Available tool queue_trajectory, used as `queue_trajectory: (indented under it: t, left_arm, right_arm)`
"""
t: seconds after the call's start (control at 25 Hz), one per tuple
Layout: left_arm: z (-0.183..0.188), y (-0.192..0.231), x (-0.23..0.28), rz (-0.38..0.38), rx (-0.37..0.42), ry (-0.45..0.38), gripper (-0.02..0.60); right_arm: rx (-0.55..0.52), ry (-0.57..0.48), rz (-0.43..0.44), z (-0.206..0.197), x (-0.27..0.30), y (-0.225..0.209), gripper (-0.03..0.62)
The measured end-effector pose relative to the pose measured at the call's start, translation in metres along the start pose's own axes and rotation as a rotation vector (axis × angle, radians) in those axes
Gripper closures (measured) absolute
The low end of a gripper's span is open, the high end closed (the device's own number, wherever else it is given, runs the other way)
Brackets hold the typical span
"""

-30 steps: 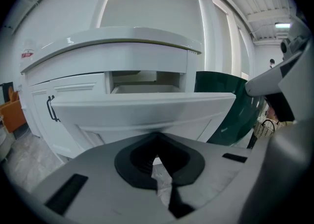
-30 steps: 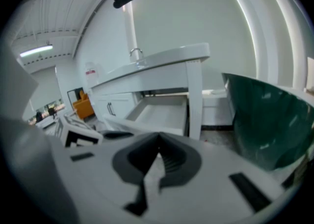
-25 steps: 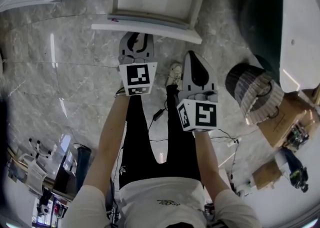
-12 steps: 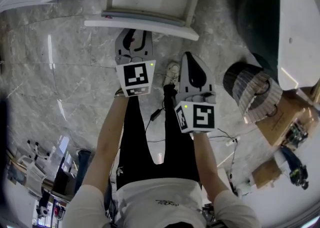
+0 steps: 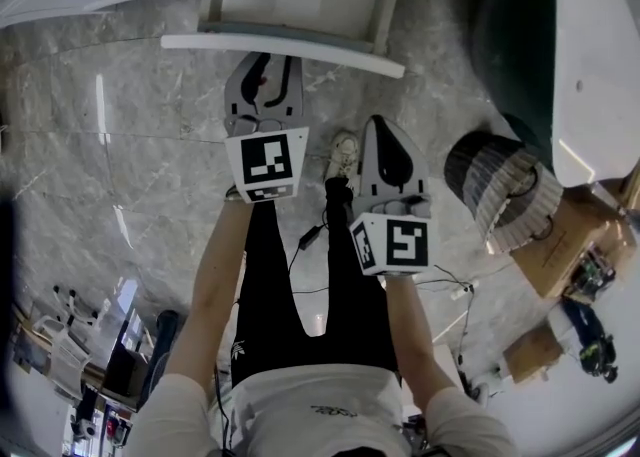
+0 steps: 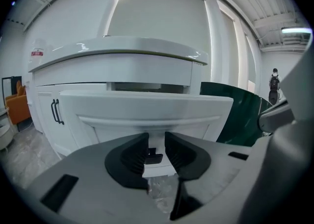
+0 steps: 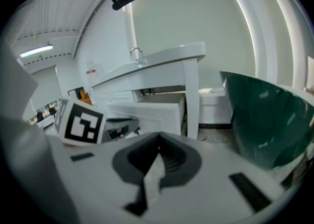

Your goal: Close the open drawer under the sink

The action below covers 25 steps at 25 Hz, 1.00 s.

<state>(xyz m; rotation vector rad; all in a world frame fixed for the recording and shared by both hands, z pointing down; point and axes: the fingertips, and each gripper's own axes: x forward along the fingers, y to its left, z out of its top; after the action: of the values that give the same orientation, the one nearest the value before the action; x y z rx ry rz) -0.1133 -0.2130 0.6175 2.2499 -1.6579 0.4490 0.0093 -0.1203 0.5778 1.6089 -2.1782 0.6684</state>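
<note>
1. The drawer (image 5: pixel 285 43) under the sink counter (image 6: pixel 117 54) stood pulled out over the grey marble floor (image 5: pixel 100 175). Its white front faced the person.
2. The left gripper (image 5: pixel 268 70) was held just short of that front, with its tips close to the panel. In the left gripper view its jaws were slightly parted. A small dark piece on the drawer front, which looked like the pull, showed in the gap. I could not tell whether either pad touched it.
3. The right gripper (image 5: pixel 388 130) hung further back, beside the left one and well clear of the drawer. Its jaws were pressed together with nothing between them.
4. Each gripper carried a cube with black-and-white square markers (image 5: pixel 267 163). These were patterns, not words.
5. A small red label (image 6: pixel 37 53) sat on the cabinet to the left of the drawer. Its print was too small to read.
6. Black handles (image 6: pixel 56 112) marked the cabinet doors on that side.
7. The person's dark trousers bore a small white emblem (image 5: pixel 238 349), which I could not read.
8. To the right stood a dark green tub (image 7: pixel 265 115), and nearer the person a striped woven basket (image 5: pixel 500 190) and cardboard boxes (image 5: pixel 565 245).
9. A pale shoe (image 5: pixel 345 152) rested on the floor between the two grippers.
</note>
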Motion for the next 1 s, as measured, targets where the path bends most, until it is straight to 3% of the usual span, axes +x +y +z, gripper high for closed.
queue_trajectory:
  t: [0.28, 0.6, 1.0]
  left_arm:
    - [0.012, -0.001, 0.003, 0.022, -0.005, -0.035, 0.460]
    - [0.018, 0.004, 0.011, 0.032, -0.051, 0.009, 0.457]
    - [0.038, 0.010, 0.053, 0.007, -0.028, 0.025, 0.459]
  right_arm:
    - [-0.016, -0.010, 0.021, 0.000, 0.001, 0.000, 0.565]
    - [0.007, -0.002, 0.003, -0.003, 0.003, -0.005, 0.565]
    - [0.031, -0.006, -0.001, -0.001, 0.013, -0.015, 0.565]
